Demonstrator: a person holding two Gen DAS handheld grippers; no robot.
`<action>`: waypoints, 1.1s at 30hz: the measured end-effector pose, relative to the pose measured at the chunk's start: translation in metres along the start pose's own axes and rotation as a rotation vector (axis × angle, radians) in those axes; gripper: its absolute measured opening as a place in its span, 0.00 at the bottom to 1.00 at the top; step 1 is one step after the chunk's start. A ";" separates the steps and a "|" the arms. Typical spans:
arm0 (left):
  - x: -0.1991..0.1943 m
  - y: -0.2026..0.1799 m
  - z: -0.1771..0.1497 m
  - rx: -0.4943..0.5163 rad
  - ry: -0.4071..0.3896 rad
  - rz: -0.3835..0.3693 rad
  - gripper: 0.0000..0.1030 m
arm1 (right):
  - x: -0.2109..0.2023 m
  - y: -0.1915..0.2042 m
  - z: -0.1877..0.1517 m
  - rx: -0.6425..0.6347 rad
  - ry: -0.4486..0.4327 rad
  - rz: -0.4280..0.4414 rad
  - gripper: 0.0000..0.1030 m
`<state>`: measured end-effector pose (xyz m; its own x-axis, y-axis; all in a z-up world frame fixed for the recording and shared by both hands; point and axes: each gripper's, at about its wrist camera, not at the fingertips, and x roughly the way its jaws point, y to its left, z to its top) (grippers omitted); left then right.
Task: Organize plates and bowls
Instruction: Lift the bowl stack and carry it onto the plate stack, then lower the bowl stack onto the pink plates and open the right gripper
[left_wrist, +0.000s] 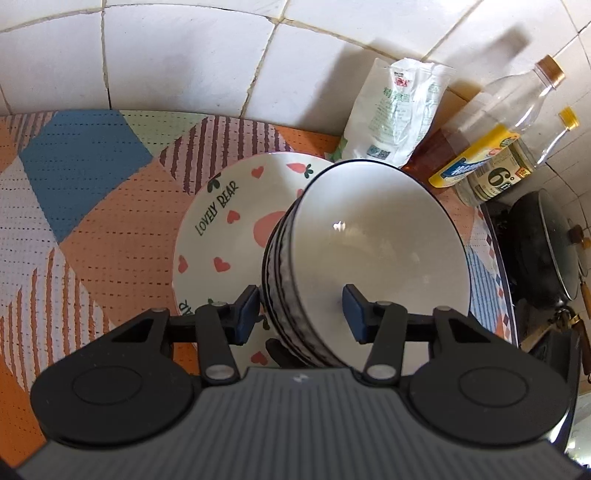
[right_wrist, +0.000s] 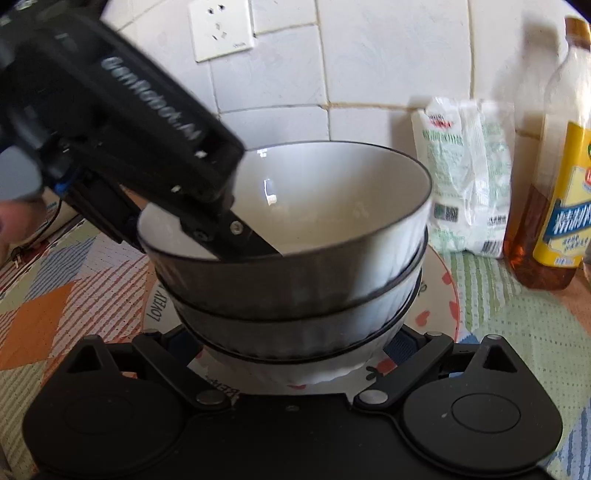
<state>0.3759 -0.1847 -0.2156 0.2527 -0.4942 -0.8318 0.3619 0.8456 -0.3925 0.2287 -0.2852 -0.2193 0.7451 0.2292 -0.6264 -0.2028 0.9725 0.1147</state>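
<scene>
Bowls, white inside and dark-rimmed, sit stacked (right_wrist: 295, 280) on a "Lovely Bear" plate (left_wrist: 221, 236) patterned with pink hearts, on the table's patchwork mat (left_wrist: 92, 206). The left tool (left_wrist: 301, 314) straddles the top bowl's (left_wrist: 376, 251) near rim, fingers spread, one inside, one outside. The right tool (right_wrist: 295, 343) sits open, just near of the stack. A white bag (right_wrist: 465, 173) and oil bottle (right_wrist: 554, 206) stand far right.
</scene>
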 end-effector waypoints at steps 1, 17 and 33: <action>0.000 0.001 0.000 -0.006 0.003 -0.003 0.46 | 0.002 0.002 0.000 -0.005 0.004 -0.001 0.96; -0.053 -0.016 -0.006 0.065 -0.150 0.038 0.46 | -0.038 0.014 0.009 0.110 0.071 -0.039 0.95; -0.140 -0.021 -0.058 0.090 -0.194 0.196 0.48 | -0.102 0.039 0.013 0.085 0.119 -0.178 0.95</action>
<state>0.2804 -0.1215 -0.1134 0.4896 -0.3601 -0.7941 0.3653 0.9117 -0.1882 0.1526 -0.2698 -0.1409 0.6834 0.0520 -0.7282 -0.0169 0.9983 0.0555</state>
